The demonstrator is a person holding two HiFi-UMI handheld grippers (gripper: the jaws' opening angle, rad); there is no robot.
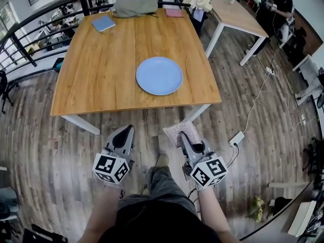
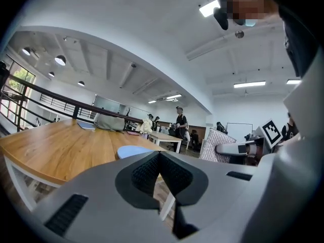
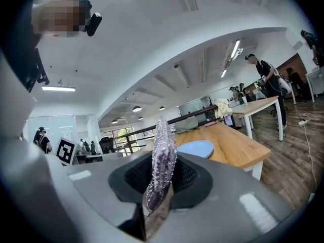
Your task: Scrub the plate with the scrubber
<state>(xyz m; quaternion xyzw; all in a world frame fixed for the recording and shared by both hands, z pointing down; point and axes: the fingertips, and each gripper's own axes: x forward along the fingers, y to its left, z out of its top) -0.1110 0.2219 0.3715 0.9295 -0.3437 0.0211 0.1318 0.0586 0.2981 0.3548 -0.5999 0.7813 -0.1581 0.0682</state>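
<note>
A light blue plate (image 1: 159, 75) lies on the wooden table (image 1: 101, 70), near its front right corner. Both grippers hang in front of the table, short of its near edge, above the floor. My left gripper (image 1: 125, 130) is shut with nothing between its jaws. My right gripper (image 1: 182, 135) is shut on a pinkish-grey mesh scrubber (image 1: 181, 130), which stands upright between the jaws as the scrubber (image 3: 163, 161) in the right gripper view. The plate (image 2: 132, 151) shows ahead and slightly left in the left gripper view, and the plate (image 3: 195, 148) ahead and right in the right gripper view.
A blue notebook (image 1: 103, 23), a grey bag (image 1: 135, 5) and a pink book (image 1: 174, 12) lie at the table's far edge. A railing (image 1: 30, 32) runs behind and left. A second table (image 1: 237, 14) stands at the right, a person (image 1: 281, 6) beyond it. A power strip (image 1: 236, 138) lies on the floor.
</note>
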